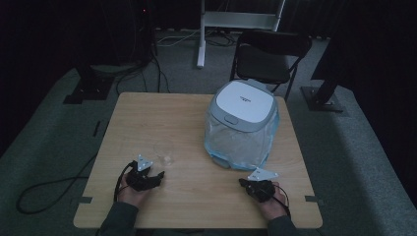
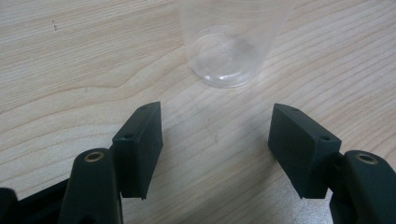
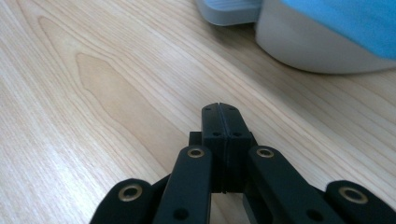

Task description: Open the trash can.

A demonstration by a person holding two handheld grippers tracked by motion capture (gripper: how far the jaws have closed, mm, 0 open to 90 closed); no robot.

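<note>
A clear plastic cup [image 1: 163,152] stands upright on the wooden table [image 1: 147,118], left of centre. My left gripper [image 1: 156,176] rests just in front of it, open, with the cup [image 2: 229,51] a short way beyond its spread jaws and nothing between them [image 2: 217,140]. A white and pale blue lidded appliance [image 1: 242,123] stands at the table's right half. My right gripper [image 1: 243,183] lies on the table in front of it, its jaws pressed together empty [image 3: 220,112]. The appliance's base [image 3: 322,42] shows ahead and to the right.
A black folding chair [image 1: 268,56] stands behind the table, beyond the appliance. A white stand leg [image 1: 200,34] and cables [image 1: 54,187] lie on the grey carpet. Black equipment bases [image 1: 319,98] sit at both far sides.
</note>
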